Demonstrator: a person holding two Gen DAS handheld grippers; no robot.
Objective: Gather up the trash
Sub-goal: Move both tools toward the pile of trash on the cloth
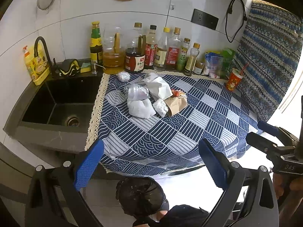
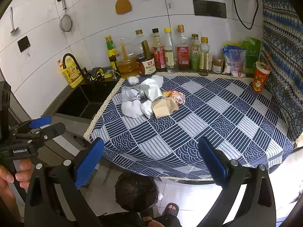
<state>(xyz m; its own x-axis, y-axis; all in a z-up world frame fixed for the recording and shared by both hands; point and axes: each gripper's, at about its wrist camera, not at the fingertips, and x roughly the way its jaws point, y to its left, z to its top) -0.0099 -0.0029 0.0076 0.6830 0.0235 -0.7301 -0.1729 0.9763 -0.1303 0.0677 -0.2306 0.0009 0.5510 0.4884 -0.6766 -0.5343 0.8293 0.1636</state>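
Not started yet – trash pile [image 1: 151, 96] w/ paper bag [image 1: 176, 105] untouched on table [image 1: 189, 132], 12 o'clock.
Left claw [image 1: 151, 162] & right claw [image 2: 151, 160] both spread wide, empty; bin [image 1: 140, 196] at 6 o'clock.

Tiled kitchen corner in daylight
White wall tiles [image 1: 79, 1] back a black sink [image 1: 56, 102] at left; pale floor [image 2: 191, 194] below.

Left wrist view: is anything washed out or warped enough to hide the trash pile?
Left wrist view: the window side at right is blown out white, and fisheye bends the sink and wall, but the trash pile sits sharp and evenly lit. Right wrist view: glare on the floor only; the pile is clear there too.
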